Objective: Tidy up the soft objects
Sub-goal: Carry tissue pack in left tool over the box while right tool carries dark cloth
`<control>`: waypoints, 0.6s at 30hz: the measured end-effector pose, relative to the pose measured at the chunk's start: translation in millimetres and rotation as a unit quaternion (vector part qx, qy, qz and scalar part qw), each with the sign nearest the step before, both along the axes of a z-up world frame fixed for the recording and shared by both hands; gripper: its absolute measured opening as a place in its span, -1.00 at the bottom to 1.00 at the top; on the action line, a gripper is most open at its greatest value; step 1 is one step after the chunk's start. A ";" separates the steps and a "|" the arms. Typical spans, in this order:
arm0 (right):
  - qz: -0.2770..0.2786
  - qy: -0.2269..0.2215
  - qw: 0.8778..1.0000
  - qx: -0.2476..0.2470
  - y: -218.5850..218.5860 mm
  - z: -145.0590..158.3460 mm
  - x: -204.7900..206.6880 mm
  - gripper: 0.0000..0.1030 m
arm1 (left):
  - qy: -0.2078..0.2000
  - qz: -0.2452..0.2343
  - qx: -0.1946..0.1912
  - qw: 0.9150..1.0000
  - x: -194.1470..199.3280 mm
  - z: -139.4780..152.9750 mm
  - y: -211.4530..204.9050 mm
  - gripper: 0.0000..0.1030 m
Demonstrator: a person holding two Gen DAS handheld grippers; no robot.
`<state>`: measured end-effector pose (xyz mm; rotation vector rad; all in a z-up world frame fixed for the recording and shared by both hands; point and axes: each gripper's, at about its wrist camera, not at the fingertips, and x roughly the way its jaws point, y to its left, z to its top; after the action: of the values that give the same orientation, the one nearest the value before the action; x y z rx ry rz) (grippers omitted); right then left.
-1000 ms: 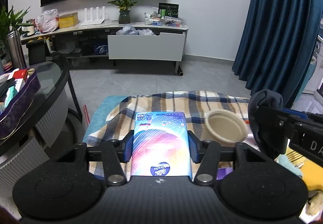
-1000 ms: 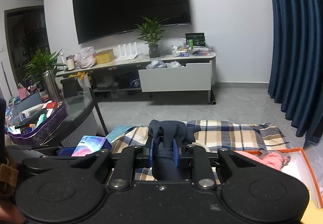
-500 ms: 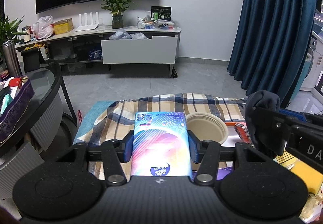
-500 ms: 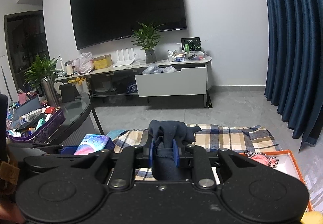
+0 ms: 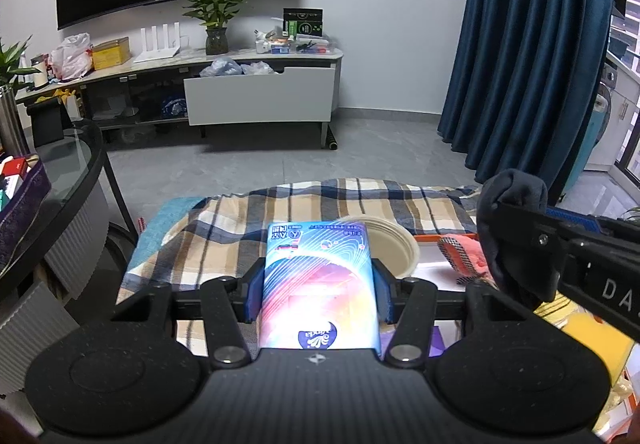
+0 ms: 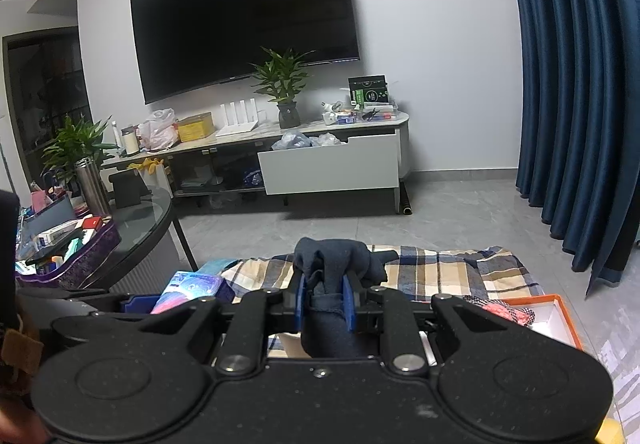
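1. Left wrist view. Left gripper (image 5: 318,286) clamped on a tissue pack (image 5: 318,284), blue pads pressed flat against both long sides. Pack held above the plaid blanket (image 5: 224,240), not resting on it.
2. Same view, right side. Right gripper (image 5: 516,244) enters from the right edge, carrying a dark sock (image 5: 512,196). Beyond the pack: a paper bowl (image 5: 396,248), partly covered by the pack. Further right: a pink cloth (image 5: 464,252) against an orange box (image 5: 444,235) rim.
3. Right wrist view. Right gripper (image 6: 326,300) clamped on the dark sock (image 6: 332,268), fabric bunched above the pads and hanging below them. Tissue pack (image 6: 192,284) visible at the left in the other gripper. Orange box (image 6: 568,316) at the near right, pink cloth (image 6: 500,310) inside it.
4. Step in hand, by judgement: transport, both soft items lifted and carried, neither yet deposited.
5. Next move, by judgement: bring each item over its destination, probably the orange box, lower, then release. Sock limp, so expect sag and snagging on the rim.
6. Hidden or unclear: box interior mostly cut off behind the gripper bodies; lower end of the sock out of sight; pack's underside not visible; yellow items at the near right of the left view not identifiable.
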<state>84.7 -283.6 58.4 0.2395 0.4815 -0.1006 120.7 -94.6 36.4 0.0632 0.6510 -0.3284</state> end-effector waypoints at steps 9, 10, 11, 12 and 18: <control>-0.014 0.001 1.000 0.004 -14.1 -3.1 -10.5 -0.53 | 0.006 -0.014 0.003 1.000 -7.4 -4.0 -12.7 0.04; -0.016 0.001 1.000 0.005 -15.7 -3.3 -11.7 -0.53 | 0.006 -0.016 0.003 1.000 -7.8 -4.1 -13.9 0.04; -0.018 0.001 1.000 0.006 -17.9 -3.5 -13.3 -0.53 | 0.006 -0.017 0.003 1.000 -8.3 -4.4 -14.9 0.04; -0.020 0.001 1.000 0.007 -18.5 -3.3 -13.7 -0.53 | 0.006 -0.018 0.003 1.000 -10.1 -4.8 -17.0 0.04; -0.032 0.001 0.999 0.011 -30.0 -6.0 -21.4 -0.53 | 0.007 -0.028 0.004 1.000 -13.4 -4.8 -25.7 0.04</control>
<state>63.3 -313.6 52.4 0.2762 0.4780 -0.1587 107.2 -120.3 31.7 0.0875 0.6644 -0.3812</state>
